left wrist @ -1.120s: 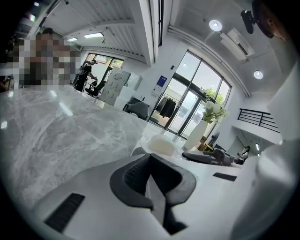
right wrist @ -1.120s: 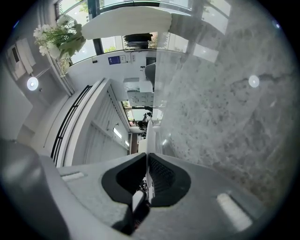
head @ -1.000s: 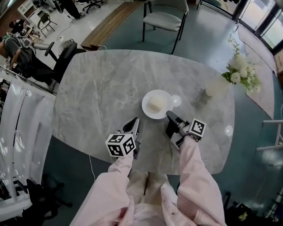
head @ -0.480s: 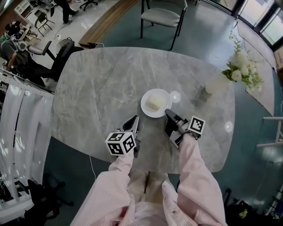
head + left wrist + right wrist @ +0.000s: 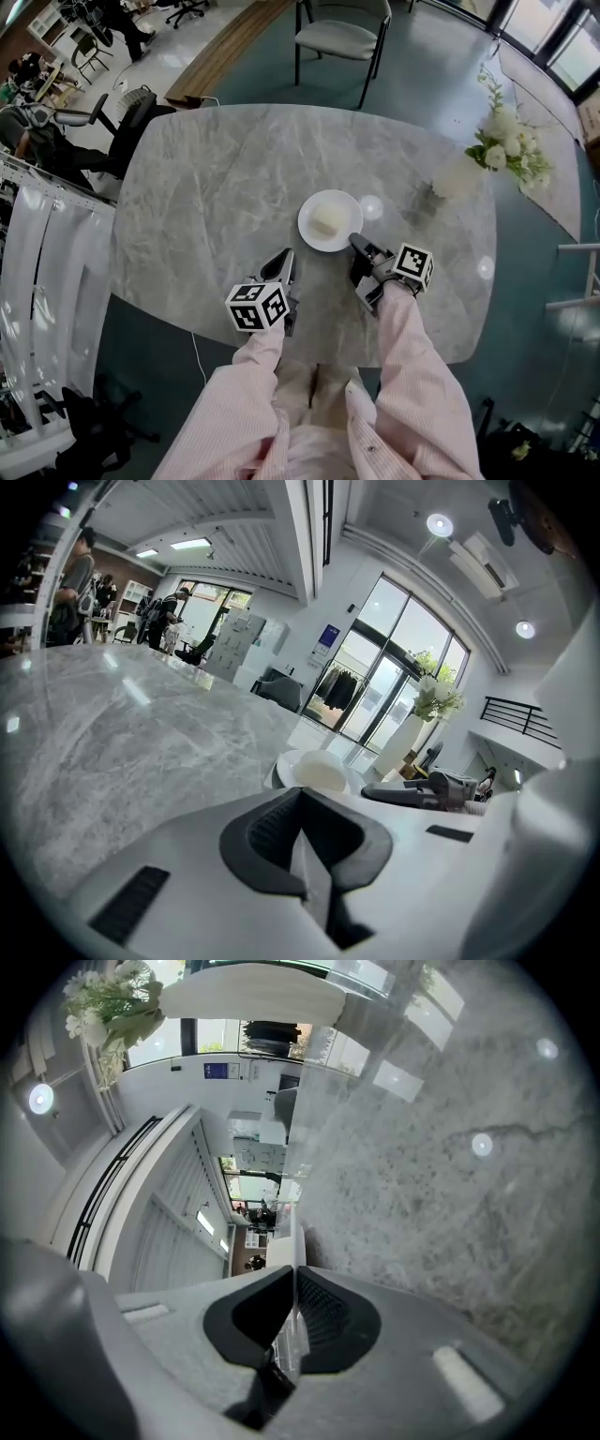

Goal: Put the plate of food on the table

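A white plate [image 5: 330, 220] carrying a pale block of food [image 5: 326, 221] rests on the grey marble table [image 5: 206, 197], near its middle. My right gripper [image 5: 354, 242] reaches the plate's near-right rim; its jaws are closing, and the thin white rim [image 5: 294, 1237] runs in between them in the right gripper view. My left gripper [image 5: 288, 255] lies just short of the plate, to its lower left, shut with nothing in it. The left gripper view has the plate [image 5: 314, 771] ahead and the right gripper [image 5: 412, 794] beside it.
A white vase [image 5: 455, 183] of flowers [image 5: 502, 150] stands at the table's right side. A grey chair [image 5: 342, 37] is beyond the far edge. People and office chairs are at the upper left, and a white rack [image 5: 37, 272] stands left of the table.
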Motion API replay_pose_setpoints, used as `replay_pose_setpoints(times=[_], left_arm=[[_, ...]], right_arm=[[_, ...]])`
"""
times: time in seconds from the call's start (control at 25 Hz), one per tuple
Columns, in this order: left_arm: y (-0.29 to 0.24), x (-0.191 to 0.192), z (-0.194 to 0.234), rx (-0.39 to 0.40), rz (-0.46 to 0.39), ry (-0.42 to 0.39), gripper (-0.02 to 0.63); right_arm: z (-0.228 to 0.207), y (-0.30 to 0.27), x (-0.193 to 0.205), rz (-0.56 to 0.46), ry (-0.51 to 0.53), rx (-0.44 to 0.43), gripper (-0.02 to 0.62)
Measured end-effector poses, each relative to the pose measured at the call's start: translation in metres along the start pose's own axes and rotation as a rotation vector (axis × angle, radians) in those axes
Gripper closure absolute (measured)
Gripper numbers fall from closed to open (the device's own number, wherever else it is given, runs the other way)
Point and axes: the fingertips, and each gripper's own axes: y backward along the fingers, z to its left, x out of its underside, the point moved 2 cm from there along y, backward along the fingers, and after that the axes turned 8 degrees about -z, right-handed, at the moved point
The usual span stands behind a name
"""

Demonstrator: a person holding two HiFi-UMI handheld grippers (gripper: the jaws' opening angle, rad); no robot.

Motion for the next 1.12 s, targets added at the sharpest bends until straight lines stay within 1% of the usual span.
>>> replay_pose_setpoints(times=[0.08, 0.2, 0.36, 0.52, 0.68, 0.8, 0.96, 1.04, 1.12], left_arm=[[0.000, 0.001, 0.000, 0.000, 0.001, 0.000, 0.615], [0.000, 0.002, 0.000, 0.000, 0.005, 0.003, 0.615], [0.000, 0.002, -0.001, 0.002, 0.004, 0.006, 0.615], [0.001, 0.003, -0.003, 0.009, 0.004, 0.009, 0.615], [0.005, 0.002, -0.006, 0.025, 0.002, 0.008, 0.615], [0.006, 0.002, -0.008, 0.031, 0.004, 0.007, 0.615], [0.006, 0.003, -0.010, 0.036, 0.011, -0.001, 0.615], [0.007, 0.003, -0.011, 0.039, 0.008, 0.000, 0.615], [0.008, 0.002, -0.013, 0.043, 0.003, 0.002, 0.615]], right_arm=[[-0.002, 0.002, 0.003, -0.009, -0.011, 0.073, 0.581], [-0.006, 0.002, 0.005, -0.002, 0.046, 0.151, 0.580], [-0.006, 0.002, 0.005, 0.003, 0.113, 0.197, 0.580], [-0.007, 0.003, 0.005, 0.011, 0.253, 0.261, 0.568], [-0.006, 0.004, 0.010, 0.025, 0.348, 0.319, 0.554], [-0.007, 0.005, 0.013, 0.037, 0.413, 0.368, 0.510], [-0.009, 0.008, 0.012, 0.040, 0.509, 0.431, 0.489], [-0.006, 0.011, 0.011, 0.038, 0.528, 0.437, 0.477], [-0.002, 0.013, 0.011, 0.038, 0.526, 0.424, 0.477]])
